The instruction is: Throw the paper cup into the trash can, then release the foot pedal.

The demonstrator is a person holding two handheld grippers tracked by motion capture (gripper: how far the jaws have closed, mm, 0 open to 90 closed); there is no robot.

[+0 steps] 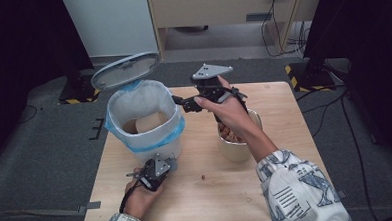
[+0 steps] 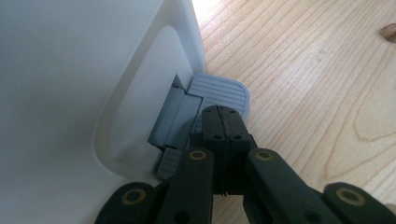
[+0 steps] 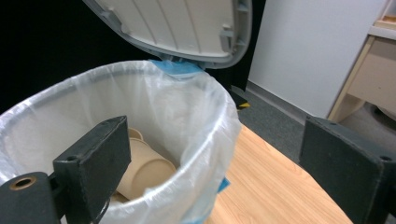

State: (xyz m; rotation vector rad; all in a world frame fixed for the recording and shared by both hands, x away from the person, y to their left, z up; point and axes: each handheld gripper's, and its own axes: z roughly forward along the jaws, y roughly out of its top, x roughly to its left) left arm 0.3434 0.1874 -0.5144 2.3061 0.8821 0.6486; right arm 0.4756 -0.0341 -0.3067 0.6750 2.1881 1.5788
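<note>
A white pedal bin (image 1: 145, 142) lined with a clear bag stands on the left half of the table, its grey lid (image 1: 124, 71) tilted up. Brown paper cups (image 1: 147, 123) lie inside it. My left gripper (image 2: 223, 114) is shut with nothing between its jaws, and its tips rest on the grey pedal (image 2: 219, 88) at the bin's base. In the high view the left gripper (image 1: 161, 161) sits low against the bin's front. My right gripper (image 1: 179, 100) hovers at the bin's right rim, open and holding nothing. In the right gripper view, the cups (image 3: 144, 170) and the bag's rim (image 3: 205, 107) lie beyond that gripper (image 3: 215, 128).
A pale pot (image 1: 234, 151) with brownish pieces (image 1: 226, 134) inside stands right of the bin, under my right forearm. A small crumb (image 1: 203, 177) lies on the wooden table (image 1: 284, 116). Grey carpet, cables and dark stands surround the table.
</note>
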